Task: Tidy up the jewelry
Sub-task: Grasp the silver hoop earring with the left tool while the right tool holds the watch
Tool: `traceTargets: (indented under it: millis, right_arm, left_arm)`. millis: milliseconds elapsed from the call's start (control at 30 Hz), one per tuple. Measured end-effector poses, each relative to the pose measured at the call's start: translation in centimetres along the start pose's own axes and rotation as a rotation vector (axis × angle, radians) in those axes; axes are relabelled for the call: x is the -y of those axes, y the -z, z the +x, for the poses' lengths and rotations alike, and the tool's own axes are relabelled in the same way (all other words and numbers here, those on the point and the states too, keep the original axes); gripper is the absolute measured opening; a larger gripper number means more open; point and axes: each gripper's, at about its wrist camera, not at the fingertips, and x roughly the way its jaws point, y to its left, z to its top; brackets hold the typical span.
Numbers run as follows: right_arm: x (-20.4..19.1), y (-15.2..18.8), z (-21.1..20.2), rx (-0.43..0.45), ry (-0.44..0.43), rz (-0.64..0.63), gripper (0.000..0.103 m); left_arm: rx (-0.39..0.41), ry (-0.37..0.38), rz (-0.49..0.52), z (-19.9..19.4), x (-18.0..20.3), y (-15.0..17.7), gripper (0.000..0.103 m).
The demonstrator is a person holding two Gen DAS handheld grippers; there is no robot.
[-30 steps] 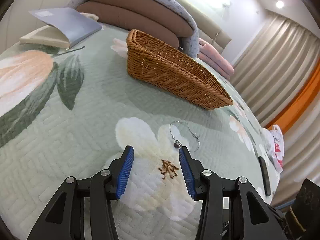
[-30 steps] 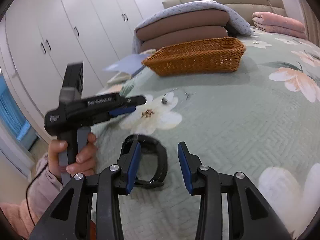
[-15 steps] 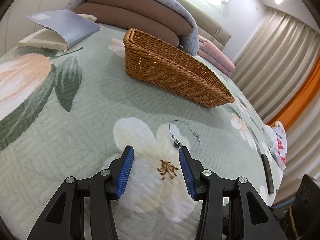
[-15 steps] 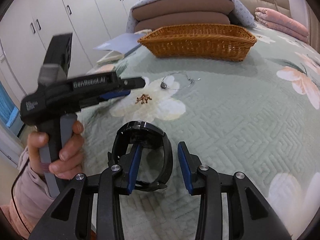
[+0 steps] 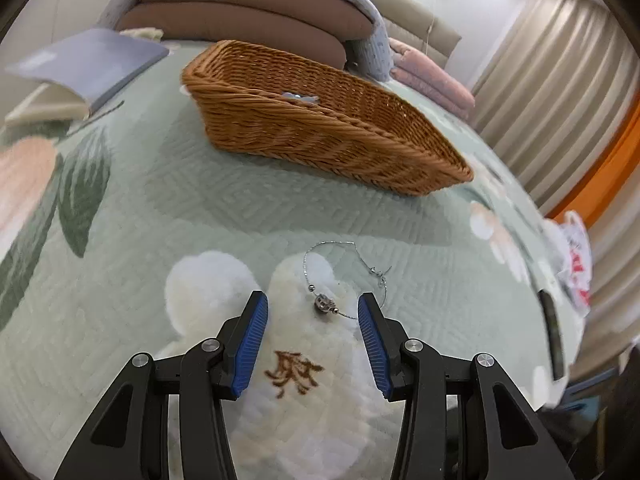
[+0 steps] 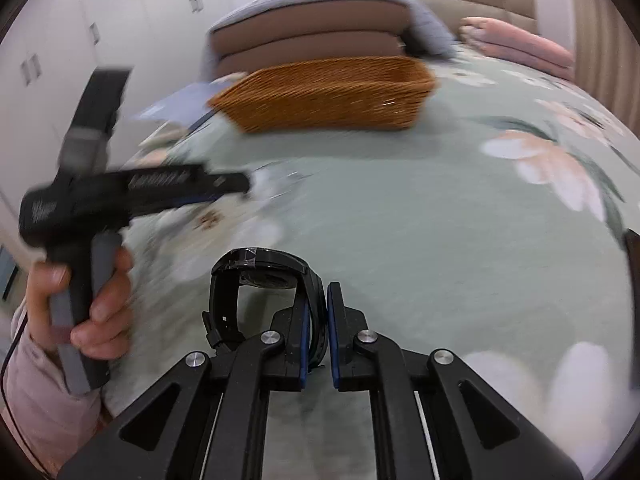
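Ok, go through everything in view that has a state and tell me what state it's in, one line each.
left gripper: open, low over the bedspread, fingers either side of the bracelet's bead.
right gripper: shut on the watch's strap.
silver bracelet: lying loose on the bedspread, not gripped.
black watch: strap closed in a loop, clamped.
wicker basket: upright on the bed, something small and pale inside.
book: lying open, cover up.

One basket [image 5: 320,132], one bracelet [image 5: 340,280], one watch [image 6: 264,280], one book [image 5: 80,68], two brown pillows [image 5: 240,12], two grippers [image 5: 312,320] [image 6: 318,320].
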Motion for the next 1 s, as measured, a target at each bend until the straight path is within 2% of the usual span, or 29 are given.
traceTargets:
  millis: [167,233,333,467,533,600,700,767,933,1000]
  right_arm:
    - [4.6,-0.4,-0.9,0.070,0.057,0.062,0.009]
    - [5.7,-0.3,-0.9,0.077,0.039,0.071,0.009]
    - [6.6,0.3,-0.4,0.067,0.001,0.090,0.009]
    - [6.5,0.2,-0.3,0.084,-0.023,0.082,0.010]
    - [6.5,0.2,-0.2,0.082,-0.025,0.082,0.010]
    - [6.6,0.4,-0.4,0.089,-0.038,0.087,0.011]
    - [7.1,0.6,-0.4,0.093,-0.064,0.102,0.012]
    - [7.4,0.6,-0.2,0.088,-0.076,0.112,0.013]
    - [7.3,0.6,-0.2,0.090,-0.077,0.110,0.013]
    - [7.3,0.5,-0.1,0.084,-0.071,0.111,0.013]
  left_arm:
    - [0.009,-0.070,0.036,1.1,1.2,-0.6,0.048]
    - [-0.006,-0.122,0.083,2.0,1.9,-1.1,0.048]
    - [-0.033,-0.196,0.155,2.7,2.7,-1.3,0.040]
    - [-0.028,-0.202,0.174,1.9,2.9,-0.2,0.040]
    - [-0.016,-0.231,0.193,1.7,3.4,0.5,0.040]
    - [-0.013,-0.262,0.217,1.7,3.8,0.8,0.035]
    - [-0.012,-0.257,0.219,1.4,3.3,0.7,0.027]
    - [-0.012,-0.249,0.224,1.4,3.1,0.6,0.026]
    - [-0.008,-0.306,0.278,1.7,4.2,1.1,0.026]
    - [-0.008,-0.306,0.278,1.6,4.4,1.2,0.026]
